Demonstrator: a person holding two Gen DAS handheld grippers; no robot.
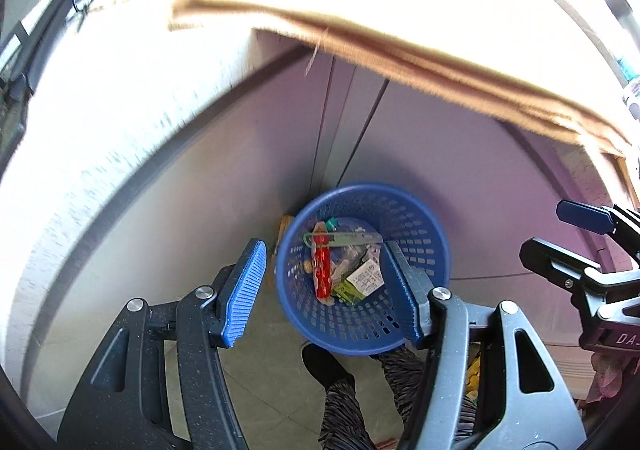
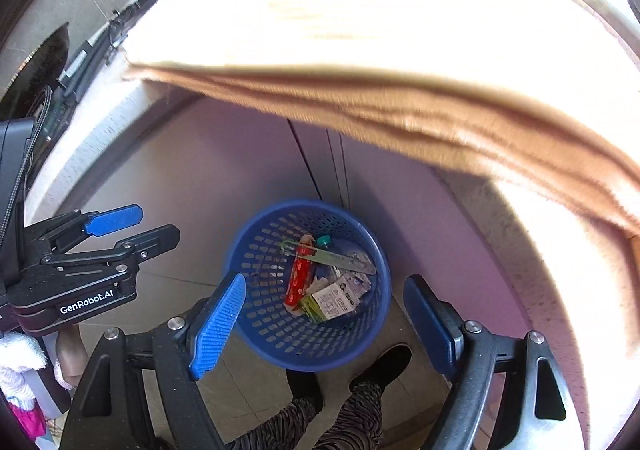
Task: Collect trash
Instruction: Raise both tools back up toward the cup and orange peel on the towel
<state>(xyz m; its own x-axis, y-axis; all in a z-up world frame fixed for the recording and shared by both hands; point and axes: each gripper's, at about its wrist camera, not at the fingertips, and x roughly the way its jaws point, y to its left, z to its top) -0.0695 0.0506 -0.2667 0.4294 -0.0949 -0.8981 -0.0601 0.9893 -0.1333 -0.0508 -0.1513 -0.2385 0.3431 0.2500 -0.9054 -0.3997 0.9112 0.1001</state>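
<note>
1. Left gripper (image 1: 328, 290) hangs above the floor with its jaws released, holding nothing.
2. Blue basket (image 2: 376, 314) stands on the floor directly beneath both, trash (image 2: 320, 286) already inside.
3. Right gripper (image 2: 320, 326) hangs equally near, jaws spread and empty.

Blue basket (image 2: 256, 274) holds trash, perhaps wrappers (image 2: 336, 300).

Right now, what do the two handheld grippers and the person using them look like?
Both are black two-finger tools with ribbed blue pads and silver pivot bolts. The left gripper carries white GenRobot.AI lettering on its body, read from the right wrist view; the right gripper shows part of a white marking, cut off, in the left wrist view. The person wears dark zebra-patterned trousers and black shoes.
</note>
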